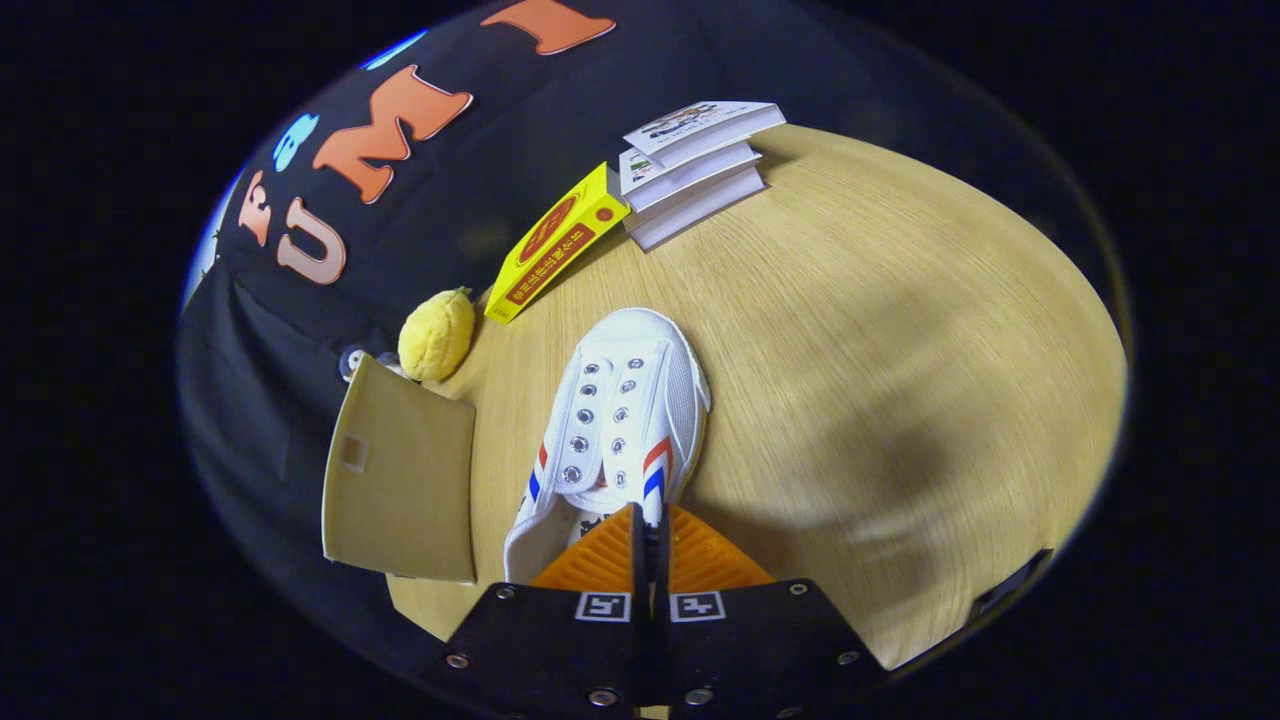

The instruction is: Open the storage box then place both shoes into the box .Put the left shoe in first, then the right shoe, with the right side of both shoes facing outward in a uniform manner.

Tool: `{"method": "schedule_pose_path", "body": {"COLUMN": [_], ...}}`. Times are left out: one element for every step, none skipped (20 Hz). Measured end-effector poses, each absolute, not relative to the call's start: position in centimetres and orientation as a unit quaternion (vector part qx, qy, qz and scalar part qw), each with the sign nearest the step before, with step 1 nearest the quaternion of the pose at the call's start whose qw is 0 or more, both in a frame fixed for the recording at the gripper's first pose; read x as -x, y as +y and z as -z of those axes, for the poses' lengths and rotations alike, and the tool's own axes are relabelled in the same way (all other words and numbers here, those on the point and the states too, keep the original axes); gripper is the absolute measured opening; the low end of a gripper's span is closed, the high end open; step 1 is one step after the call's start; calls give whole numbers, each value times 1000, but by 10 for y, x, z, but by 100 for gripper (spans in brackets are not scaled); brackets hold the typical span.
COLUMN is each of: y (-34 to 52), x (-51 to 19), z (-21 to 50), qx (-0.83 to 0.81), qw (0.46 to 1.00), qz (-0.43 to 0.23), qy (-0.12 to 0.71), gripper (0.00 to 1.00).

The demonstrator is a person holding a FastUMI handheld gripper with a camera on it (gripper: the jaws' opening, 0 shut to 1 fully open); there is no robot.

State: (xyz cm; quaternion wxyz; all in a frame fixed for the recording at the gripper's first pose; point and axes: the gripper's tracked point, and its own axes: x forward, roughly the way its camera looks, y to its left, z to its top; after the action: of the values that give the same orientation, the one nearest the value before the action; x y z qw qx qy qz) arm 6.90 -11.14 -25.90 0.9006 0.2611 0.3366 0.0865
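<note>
A round wooden table point(900, 330) carries everything. A tan storage box panel point(400, 480), partly cut off, stands left of the fingers. A laceless white sneaker point(625, 410) lies just ahead, heel hidden behind the gripper point(650, 530), whose fingers pinch its collar. Beyond: stacked books point(695, 165), a yellow box point(555, 245), a yellow plush toy point(437, 333).

Fisheye, close above table point(900, 350)

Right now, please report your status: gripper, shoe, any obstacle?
Gripper shut on white shoe at its collar edge. Shoe over wooden table. Tan flap just beside shoe. Way ahead clear.
</note>
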Motion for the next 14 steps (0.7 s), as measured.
{"method": "schedule_pose_path", "body": {"y": [-106, -104, -100, -97, -92, -85, -78, -71, -64, -56, -47, -38, -27, -17], "x": [-67, -64, -66, -68, -69, -70, -69, -70, -69, -69, -68, -68, -67, -68], "z": [252, 244, 237, 228, 218, 209, 197, 187, 175, 163, 152, 140, 129, 118], "qx": [-265, -272, -274, -275, -275, -273, -273, -268, -261, -256, -251, -248, -244, -240], "qw": [900, 899, 900, 902, 904, 904, 906, 909, 912, 915, 918, 920, 921, 924], "qz": [-92, -99, -104, -104, -107, -113, -117, -120, -124, -127, -129, -131, -136, -137], "qy": [334, 328, 322, 315, 310, 307, 301, 296, 292, 285, 280, 273, 270, 263], "gripper": [0, 0, 0, 0, 0, 0, 0, 0, 0, 0, 0, 0, 0, 0]}}
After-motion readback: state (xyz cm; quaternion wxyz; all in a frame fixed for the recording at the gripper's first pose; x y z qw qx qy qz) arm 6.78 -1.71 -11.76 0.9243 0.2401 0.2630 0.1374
